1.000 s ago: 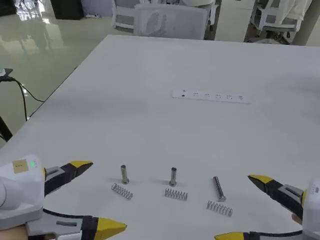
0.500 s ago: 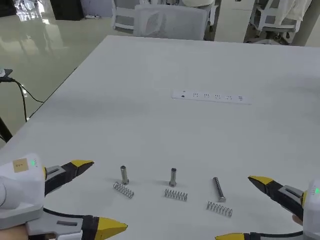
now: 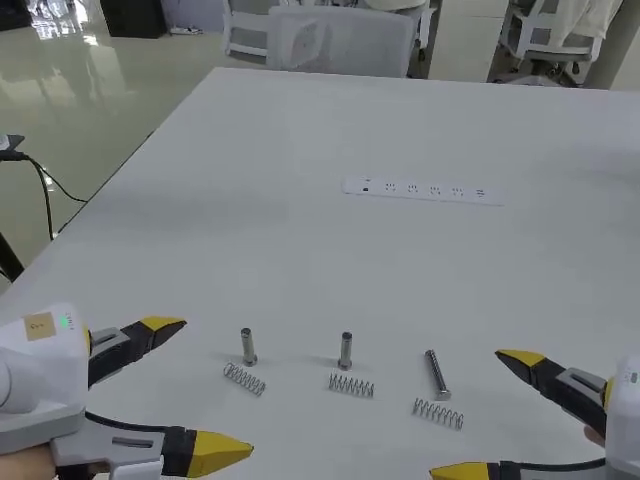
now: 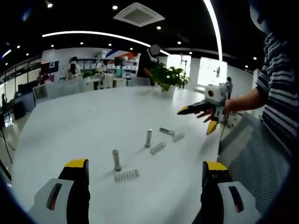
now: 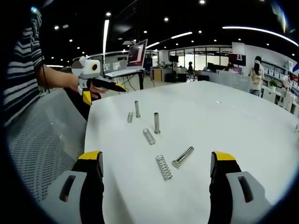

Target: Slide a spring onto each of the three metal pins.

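Three metal pins are near the white table's front edge: the left pin (image 3: 248, 347) and middle pin (image 3: 346, 350) stand upright, and the right pin (image 3: 436, 375) lies flat. A spring lies in front of each: left spring (image 3: 243, 380), middle spring (image 3: 351, 386), right spring (image 3: 438, 414). My left gripper (image 3: 195, 390) is open at the bottom left, empty, left of the left pin (image 4: 116, 160). My right gripper (image 3: 490, 415) is open at the bottom right, empty, with the lying pin (image 5: 182, 157) and its spring (image 5: 163, 166) just ahead.
A white power strip (image 3: 421, 191) lies flat at mid table. Chairs (image 3: 340, 42) stand beyond the far edge. The table's left edge (image 3: 120, 175) drops to a shiny floor with a black cable (image 3: 45, 195).
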`<state>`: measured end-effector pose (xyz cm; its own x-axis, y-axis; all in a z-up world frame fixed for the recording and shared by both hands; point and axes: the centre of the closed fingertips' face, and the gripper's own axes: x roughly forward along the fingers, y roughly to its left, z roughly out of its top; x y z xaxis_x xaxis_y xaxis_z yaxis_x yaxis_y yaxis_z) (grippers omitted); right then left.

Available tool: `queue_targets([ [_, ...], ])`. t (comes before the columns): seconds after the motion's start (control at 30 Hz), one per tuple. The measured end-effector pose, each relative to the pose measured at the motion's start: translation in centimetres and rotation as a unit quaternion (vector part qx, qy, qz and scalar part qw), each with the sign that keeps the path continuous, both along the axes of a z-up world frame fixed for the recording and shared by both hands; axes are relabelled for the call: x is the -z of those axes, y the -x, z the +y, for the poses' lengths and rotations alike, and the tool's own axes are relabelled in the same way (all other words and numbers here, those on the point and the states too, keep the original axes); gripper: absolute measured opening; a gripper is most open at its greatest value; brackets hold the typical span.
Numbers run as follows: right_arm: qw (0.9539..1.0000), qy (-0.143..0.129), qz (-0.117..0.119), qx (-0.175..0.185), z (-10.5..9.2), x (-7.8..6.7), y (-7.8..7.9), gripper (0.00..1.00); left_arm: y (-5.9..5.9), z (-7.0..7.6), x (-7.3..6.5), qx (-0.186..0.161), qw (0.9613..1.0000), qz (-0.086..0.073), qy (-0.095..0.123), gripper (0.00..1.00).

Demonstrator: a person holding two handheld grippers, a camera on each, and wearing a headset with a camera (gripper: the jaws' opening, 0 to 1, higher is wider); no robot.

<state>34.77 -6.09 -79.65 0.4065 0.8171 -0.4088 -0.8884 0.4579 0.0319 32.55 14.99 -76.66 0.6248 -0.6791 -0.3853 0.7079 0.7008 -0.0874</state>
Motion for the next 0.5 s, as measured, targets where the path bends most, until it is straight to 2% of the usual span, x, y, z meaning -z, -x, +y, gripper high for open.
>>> queue_targets([
  [0.5,1.0,0.002,0.002,-0.003,0.05,0.23,0.18,0.95,0.21,0.34,0.21,-0.005,1.0,0.002,-0.001,0.98],
])
